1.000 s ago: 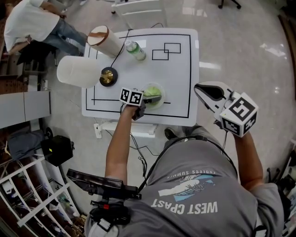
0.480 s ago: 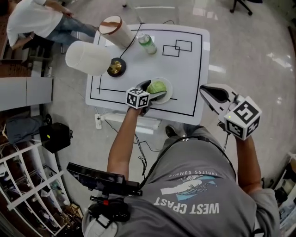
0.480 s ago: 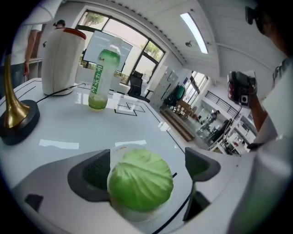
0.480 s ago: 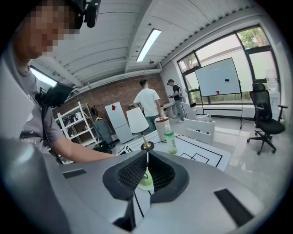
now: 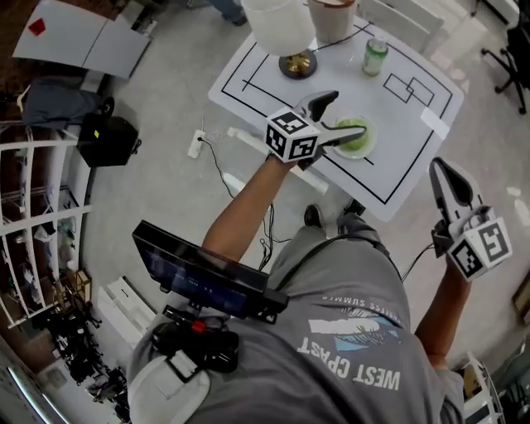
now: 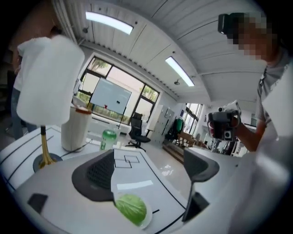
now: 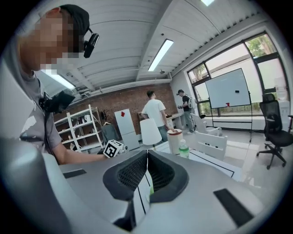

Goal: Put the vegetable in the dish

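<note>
The green leafy vegetable (image 5: 358, 139) lies in the small white dish (image 5: 372, 143) near the front edge of the white table (image 5: 406, 153). My left gripper (image 5: 346, 113) hangs just above and in front of the dish. Its jaws stand wide open and nothing is between the pads. In the left gripper view the vegetable (image 6: 132, 209) rests in the dish (image 6: 149, 217) below the spread jaws of the left gripper (image 6: 150, 171). My right gripper (image 5: 439, 168) is held off the table at the right, shut and empty. In its own view the right gripper (image 7: 146, 171) has its pads together.
A lamp with a white shade (image 5: 281, 25) and brass base (image 5: 296, 65), a white cylinder (image 5: 331, 12) and a green bottle (image 5: 375, 58) stand at the table's far side. Black lines mark the tabletop. A black device (image 5: 207, 277) hangs at my waist. People stand far behind.
The left gripper's jaws spread wide and let go of the vegetable, which stays in the dish. The gripper has drawn back a little. The head view has swung a lot.
</note>
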A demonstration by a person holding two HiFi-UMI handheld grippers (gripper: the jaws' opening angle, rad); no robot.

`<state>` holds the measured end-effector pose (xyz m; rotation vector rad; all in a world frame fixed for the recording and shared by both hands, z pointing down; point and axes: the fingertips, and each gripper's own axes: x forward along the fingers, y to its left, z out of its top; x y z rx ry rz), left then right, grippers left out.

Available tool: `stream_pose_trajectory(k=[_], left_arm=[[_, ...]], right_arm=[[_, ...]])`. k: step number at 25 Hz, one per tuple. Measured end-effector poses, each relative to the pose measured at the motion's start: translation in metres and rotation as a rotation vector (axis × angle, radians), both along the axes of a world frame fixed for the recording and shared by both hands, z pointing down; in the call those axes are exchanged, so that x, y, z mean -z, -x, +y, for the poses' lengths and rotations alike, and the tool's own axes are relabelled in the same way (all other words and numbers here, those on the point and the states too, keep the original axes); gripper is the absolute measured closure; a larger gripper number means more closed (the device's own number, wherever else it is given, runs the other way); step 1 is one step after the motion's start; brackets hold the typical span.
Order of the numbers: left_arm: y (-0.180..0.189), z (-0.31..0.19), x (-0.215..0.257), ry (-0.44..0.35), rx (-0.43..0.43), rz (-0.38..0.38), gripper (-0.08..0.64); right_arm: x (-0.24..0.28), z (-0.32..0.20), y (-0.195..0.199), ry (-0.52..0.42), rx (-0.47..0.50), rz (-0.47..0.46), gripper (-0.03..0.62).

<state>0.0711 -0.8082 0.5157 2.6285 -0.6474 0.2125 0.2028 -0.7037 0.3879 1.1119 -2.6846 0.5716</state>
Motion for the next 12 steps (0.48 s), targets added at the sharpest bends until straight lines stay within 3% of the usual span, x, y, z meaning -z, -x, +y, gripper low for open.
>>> stream_pose_trajectory(k=[3,8,12], left_arm=[[0.019,0.020,0.057,-0.118,0.006,0.052,0.123],[0.065,0.063,0.139,-0.277,0.043,0.138,0.450],[0.103,0.095,0.189,-0.359,0.094,0.190,0.509]], right_arm=[[0.024,0.006,0.022,-0.059,0.038,-0.033,0.584],[0.064,0.025,0.054,-0.172,0.065,-0.048,0.585],[0.088,0.045,0.074,-0.238,0.067,-0.049,0.586]])
